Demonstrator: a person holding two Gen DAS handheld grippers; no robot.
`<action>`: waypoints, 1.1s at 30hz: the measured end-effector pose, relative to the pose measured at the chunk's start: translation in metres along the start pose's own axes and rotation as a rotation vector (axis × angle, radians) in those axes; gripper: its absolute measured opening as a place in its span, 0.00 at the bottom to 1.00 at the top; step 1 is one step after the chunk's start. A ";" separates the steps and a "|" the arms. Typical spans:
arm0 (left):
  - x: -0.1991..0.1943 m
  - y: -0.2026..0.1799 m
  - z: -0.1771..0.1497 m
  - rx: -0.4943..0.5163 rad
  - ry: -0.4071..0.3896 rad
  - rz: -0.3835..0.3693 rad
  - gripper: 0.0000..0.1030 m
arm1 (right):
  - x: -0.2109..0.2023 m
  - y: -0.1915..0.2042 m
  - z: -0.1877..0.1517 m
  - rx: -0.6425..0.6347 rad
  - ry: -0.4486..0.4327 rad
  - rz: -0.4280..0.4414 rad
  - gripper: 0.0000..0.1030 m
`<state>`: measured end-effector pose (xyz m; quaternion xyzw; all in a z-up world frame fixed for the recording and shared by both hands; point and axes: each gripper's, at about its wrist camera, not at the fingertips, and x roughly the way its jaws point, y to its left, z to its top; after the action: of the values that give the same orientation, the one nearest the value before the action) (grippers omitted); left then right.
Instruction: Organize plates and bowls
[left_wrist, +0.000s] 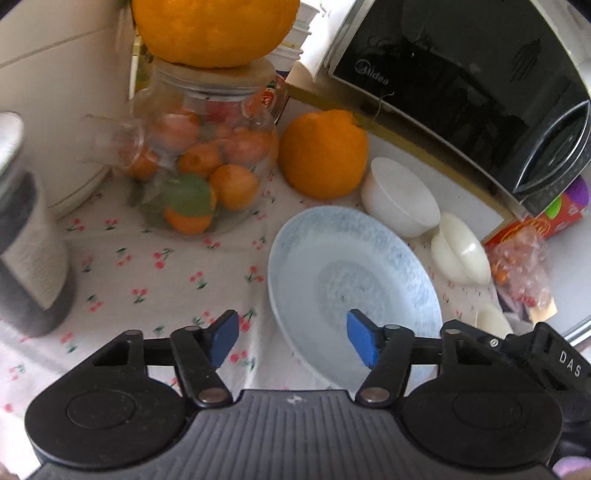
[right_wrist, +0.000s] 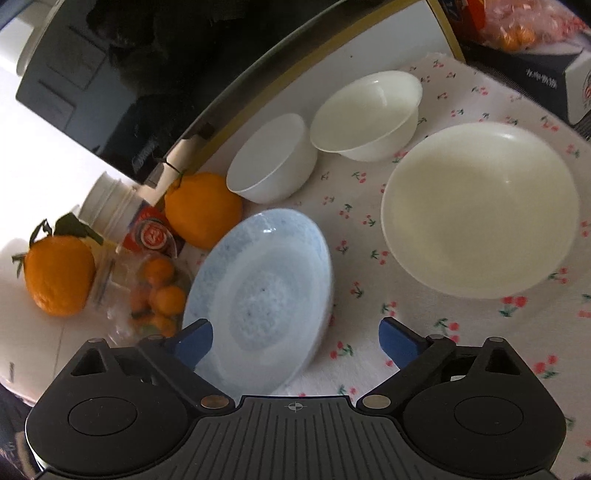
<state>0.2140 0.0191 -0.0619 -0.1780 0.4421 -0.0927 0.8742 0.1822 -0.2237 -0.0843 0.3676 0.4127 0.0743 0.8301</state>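
Left wrist: both tongs (left_wrist: 291, 338) (right_wrist: 295, 341) gape unclenched above upward-facing blue plate (left_wrist: 343, 273).

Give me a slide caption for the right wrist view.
Open right gripper poised over a pale blue plate beside three white bowls on a cherry-print cloth.

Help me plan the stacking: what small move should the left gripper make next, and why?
Probably ease the left gripper forward and down onto the near rim of the blue plate. Its jaws are open, astride that rim without touching it, and the plate lies flat on the cherry-print cloth.
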 end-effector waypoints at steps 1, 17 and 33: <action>0.004 0.001 0.000 -0.009 -0.005 -0.010 0.53 | 0.003 -0.001 0.000 0.007 -0.002 0.006 0.92; 0.033 0.018 0.002 -0.125 -0.064 -0.065 0.21 | 0.029 -0.016 -0.001 0.081 -0.079 0.048 0.40; 0.020 0.015 -0.011 -0.042 -0.076 -0.053 0.15 | 0.017 -0.018 -0.007 0.029 -0.081 -0.041 0.15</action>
<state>0.2171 0.0239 -0.0883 -0.2114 0.4053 -0.0998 0.8838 0.1850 -0.2255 -0.1094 0.3736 0.3873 0.0365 0.8421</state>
